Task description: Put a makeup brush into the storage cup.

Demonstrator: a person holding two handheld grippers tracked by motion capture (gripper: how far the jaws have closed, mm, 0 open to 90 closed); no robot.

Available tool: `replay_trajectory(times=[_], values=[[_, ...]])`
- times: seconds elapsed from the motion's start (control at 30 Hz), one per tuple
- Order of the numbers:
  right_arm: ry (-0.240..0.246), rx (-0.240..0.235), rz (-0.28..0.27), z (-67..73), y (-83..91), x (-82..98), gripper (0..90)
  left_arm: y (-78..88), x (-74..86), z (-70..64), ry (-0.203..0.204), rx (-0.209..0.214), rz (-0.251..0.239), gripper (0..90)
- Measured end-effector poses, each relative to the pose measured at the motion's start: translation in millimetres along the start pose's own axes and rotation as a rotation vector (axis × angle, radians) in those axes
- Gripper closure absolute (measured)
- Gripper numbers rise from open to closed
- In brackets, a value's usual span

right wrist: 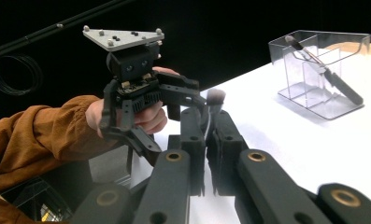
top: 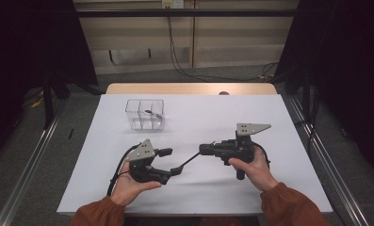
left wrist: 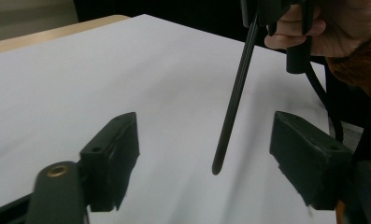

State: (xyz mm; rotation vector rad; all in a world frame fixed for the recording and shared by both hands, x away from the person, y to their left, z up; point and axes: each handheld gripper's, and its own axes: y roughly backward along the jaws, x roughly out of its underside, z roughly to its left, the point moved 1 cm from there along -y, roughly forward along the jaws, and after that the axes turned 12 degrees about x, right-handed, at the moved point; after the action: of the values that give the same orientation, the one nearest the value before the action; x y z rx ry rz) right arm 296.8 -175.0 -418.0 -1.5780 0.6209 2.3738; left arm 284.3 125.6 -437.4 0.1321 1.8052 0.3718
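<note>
A slim black makeup brush (top: 189, 160) lies level between my two grippers above the white tabletop (top: 250, 113). My right gripper (top: 204, 149) is shut on the end with the bristles, and the fuzzy brush head (right wrist: 216, 96) pokes out past its jaws (right wrist: 210, 121). The black handle (left wrist: 234, 98) runs toward my left gripper (top: 171, 161). Its tip hangs between the left jaws (left wrist: 206, 154), which stand wide apart and do not touch it.
A clear plastic organiser (top: 144, 114) with several compartments stands at the back left of the table and holds another brush (right wrist: 325, 74). A wooden table edge (top: 189, 88) runs behind the white sheet. Metal rails flank the table on the floor.
</note>
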Motion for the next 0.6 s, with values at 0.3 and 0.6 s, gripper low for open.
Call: replay_trajectory(times=[0.3,0.6], values=[[0.019,0.009,0.015,-0.4,3.1,-2.8,86.0,4.1,-3.1,3.7,0.024,-0.002,-0.012,3.0],[0.021,0.007,0.056,-0.2,4.7,-6.2,86.1,4.5,-7.0,3.2,0.013,-0.008,-0.009,1.7]])
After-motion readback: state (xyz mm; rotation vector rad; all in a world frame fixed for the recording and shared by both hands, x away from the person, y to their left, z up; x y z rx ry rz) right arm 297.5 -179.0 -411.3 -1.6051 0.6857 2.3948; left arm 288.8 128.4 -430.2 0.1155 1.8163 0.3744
